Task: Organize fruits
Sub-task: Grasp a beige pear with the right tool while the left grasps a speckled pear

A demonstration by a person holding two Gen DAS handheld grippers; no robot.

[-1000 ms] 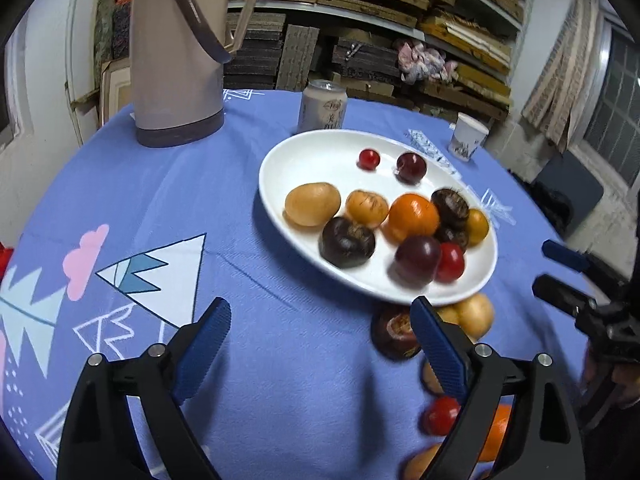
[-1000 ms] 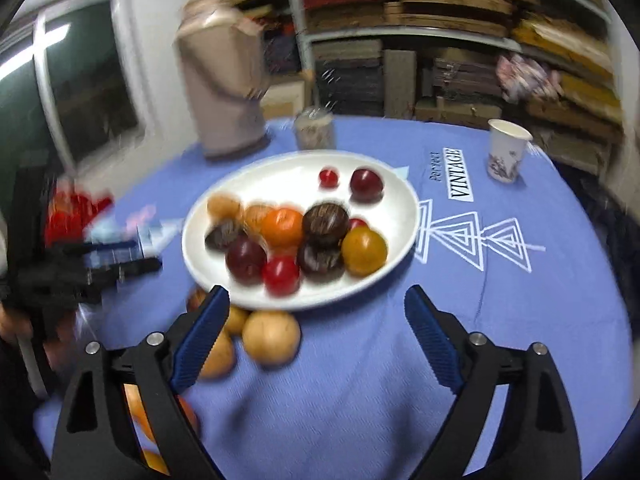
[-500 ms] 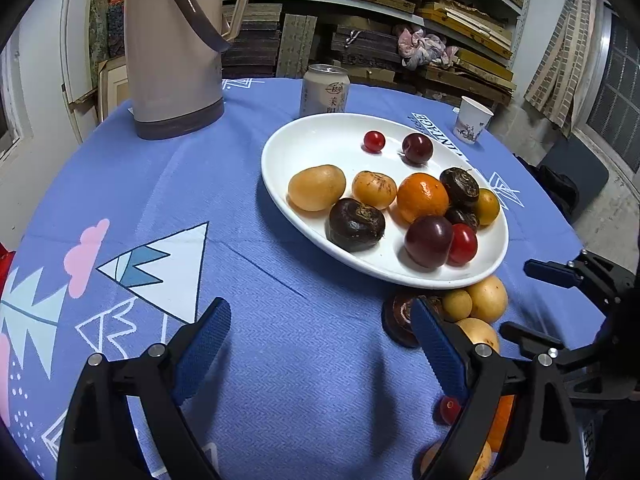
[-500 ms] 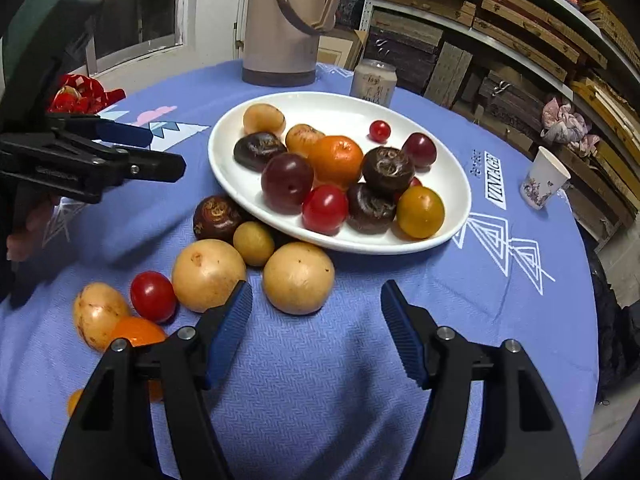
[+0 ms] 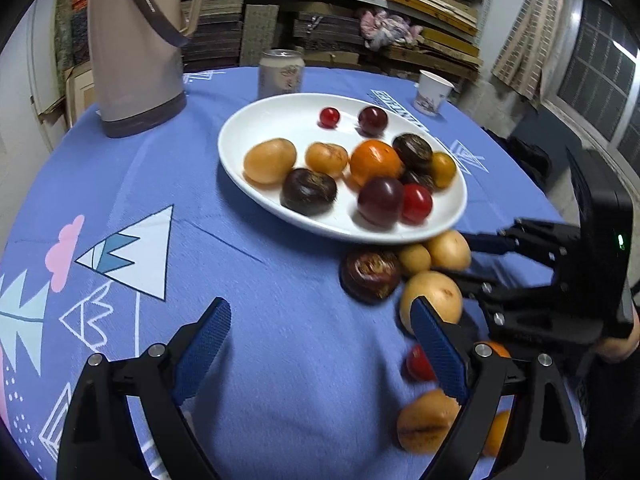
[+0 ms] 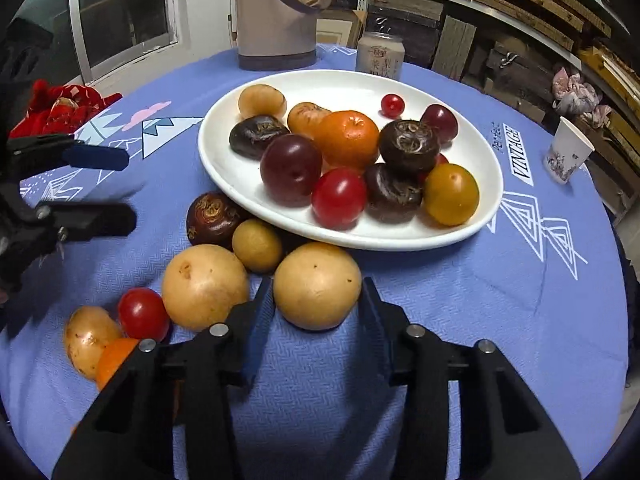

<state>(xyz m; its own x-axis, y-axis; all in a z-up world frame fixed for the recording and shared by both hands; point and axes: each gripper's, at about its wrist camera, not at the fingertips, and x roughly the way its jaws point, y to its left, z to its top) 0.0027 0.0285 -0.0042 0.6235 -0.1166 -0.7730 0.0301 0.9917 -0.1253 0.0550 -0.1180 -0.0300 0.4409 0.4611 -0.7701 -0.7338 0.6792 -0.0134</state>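
A white plate holds mixed fruits, while a tan round fruit lies at its six o'clock on the cloth.

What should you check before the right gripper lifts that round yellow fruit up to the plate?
1. Yellow fruit sits between the right gripper fingers: ok.
2. Fingers squeezing it firmly: cannot tell; they sit right against both sides, but the contact is hard to see.
3. Neighbor yellow fruit clear of the fingers: not ok; it is right against the left finger.
4. Room on the white plate: ok, there is bare space at its far side.
5. Left gripper out of the way: ok, open and off to the side.
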